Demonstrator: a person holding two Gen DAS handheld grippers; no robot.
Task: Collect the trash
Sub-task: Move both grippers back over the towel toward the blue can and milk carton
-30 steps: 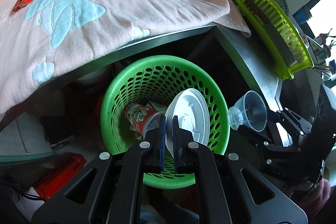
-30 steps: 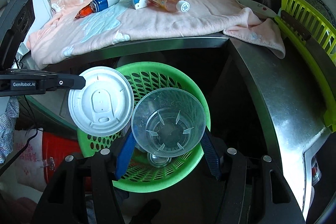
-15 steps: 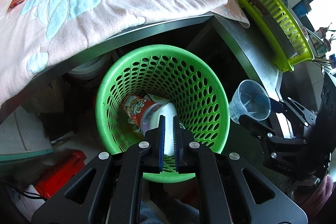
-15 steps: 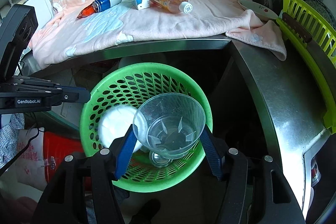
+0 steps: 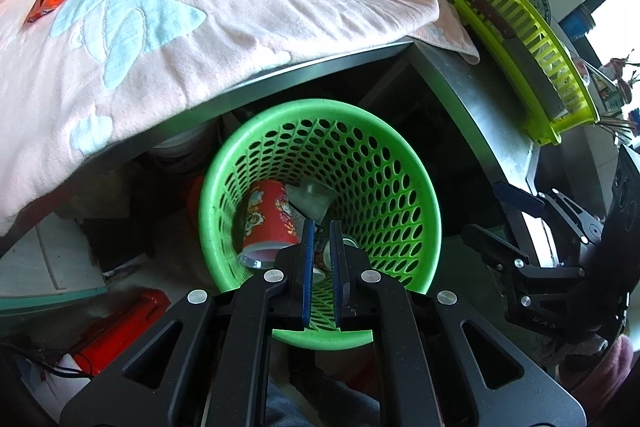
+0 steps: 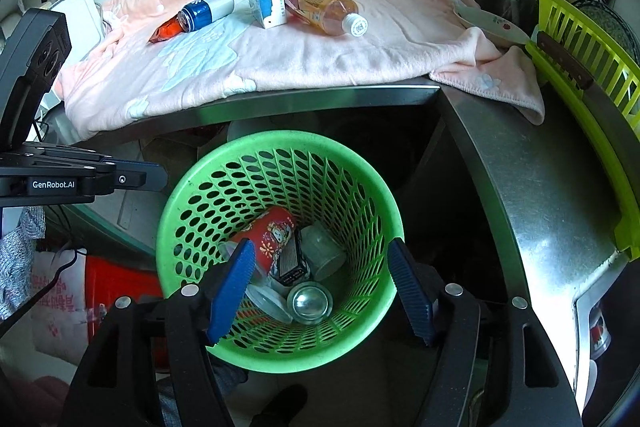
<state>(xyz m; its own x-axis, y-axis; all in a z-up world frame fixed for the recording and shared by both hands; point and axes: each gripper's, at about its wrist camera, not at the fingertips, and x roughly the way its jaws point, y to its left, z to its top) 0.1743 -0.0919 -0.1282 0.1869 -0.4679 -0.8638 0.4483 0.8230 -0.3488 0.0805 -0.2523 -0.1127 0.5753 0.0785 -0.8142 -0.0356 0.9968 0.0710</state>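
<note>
A green perforated basket [image 5: 416, 211] [image 6: 280, 147] stands on the floor below the counter. Inside lie a red printed cup [image 5: 270, 219] [image 6: 270, 235], a clear plastic cup [image 6: 322, 251], a white lid [image 6: 266, 301] and a metal can [image 6: 310, 303]. My left gripper [image 5: 322, 227] hovers over the basket, jaws nearly closed with a narrow gap, empty. My right gripper [image 6: 320, 247] is open wide over the basket, empty. On the pink towel [image 6: 320, 51] lie a blue can [image 6: 206, 9], a red wrapper [image 6: 166, 29], a small carton [image 6: 266, 5] and an orange bottle [image 6: 320, 7].
A steel counter [image 6: 532, 179] wraps around the right side. A yellow-green dish rack [image 6: 588, 67] holds a knife. A plate [image 6: 490, 23] lies beyond the towel's corner. A red object [image 5: 120, 327] lies on the floor to the left of the basket.
The white lid left my left gripper and fell into the basket. My right gripper opened and the clear cup dropped in too.
</note>
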